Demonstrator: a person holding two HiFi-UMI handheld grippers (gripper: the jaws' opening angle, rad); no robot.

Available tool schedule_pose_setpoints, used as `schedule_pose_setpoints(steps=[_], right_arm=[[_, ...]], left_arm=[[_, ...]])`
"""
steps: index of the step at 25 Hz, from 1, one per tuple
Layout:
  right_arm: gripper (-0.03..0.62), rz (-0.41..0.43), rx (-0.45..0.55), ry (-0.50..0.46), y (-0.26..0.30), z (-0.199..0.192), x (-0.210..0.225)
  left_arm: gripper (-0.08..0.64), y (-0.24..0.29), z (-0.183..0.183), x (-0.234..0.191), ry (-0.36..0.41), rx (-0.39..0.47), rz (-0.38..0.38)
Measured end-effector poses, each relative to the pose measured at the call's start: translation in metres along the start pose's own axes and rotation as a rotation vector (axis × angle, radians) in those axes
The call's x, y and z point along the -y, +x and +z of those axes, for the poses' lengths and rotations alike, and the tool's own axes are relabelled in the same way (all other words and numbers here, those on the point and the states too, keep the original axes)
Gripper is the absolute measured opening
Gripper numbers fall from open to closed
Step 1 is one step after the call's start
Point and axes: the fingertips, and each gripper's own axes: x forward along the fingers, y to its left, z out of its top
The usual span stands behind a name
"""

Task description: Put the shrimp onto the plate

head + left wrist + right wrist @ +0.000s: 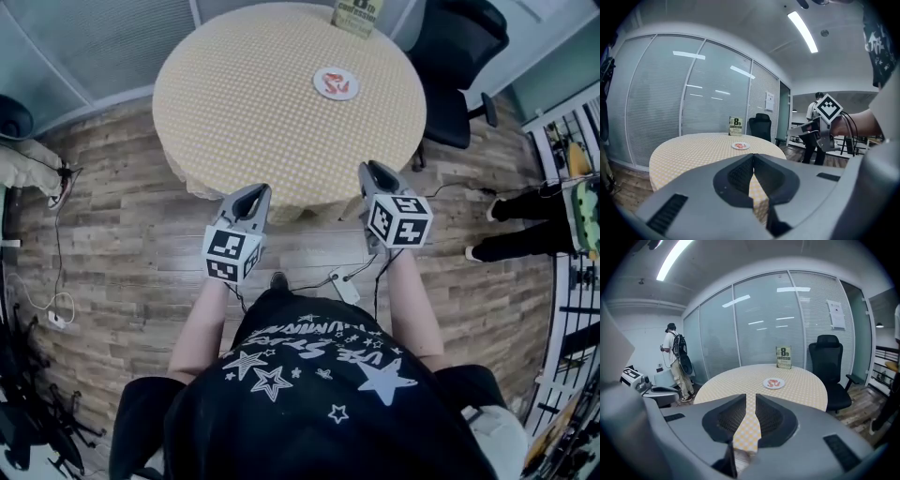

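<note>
While red shrimp [334,83] lie on the far small round white plate [352,90], the left gripper [257,192] is pressed together and the right gripper [373,170] slightly spread.

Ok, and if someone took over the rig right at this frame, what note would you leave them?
Left claw: shut, empty, held short of the table's near edge.
Right claw: a narrow gap, empty, also short of the table.
Plate: on the far right part of the table, near the sign.
Shrimp: a red-orange shape lies on the plate, as far as can be made out.
Done: the shrimp seems plated.
Left: probably nothing. No other shrimp shows on the cloth, but check close up.
</note>
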Motion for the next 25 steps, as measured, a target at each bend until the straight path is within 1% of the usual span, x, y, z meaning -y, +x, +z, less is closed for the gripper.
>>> schedule_pose_setpoints(steps=[7,15,21,25], right_arm=[[0.071,0.011,0.013,0.063,-0.058,-0.030,0.026],[0.070,0.032,0.054,0.073,-0.136,-0.059,0.052],[0.069,0.074,0.079,0.114,-0.190,-0.082,0.067],[0.069,0.106,0.092,0.109,-0.221,-0.097,0.064]], left_arm=[[0.008,-0.018,-0.004,0.058,0.001,-0.016,0.025],[0.008,-0.034,-0.008,0.129,0.017,0.006,0.051],[0.008,-0.056,-0.014,0.193,0.030,0.008,0.063],[0.008,-0.075,-0.024,0.224,0.015,0.005,0.086]])
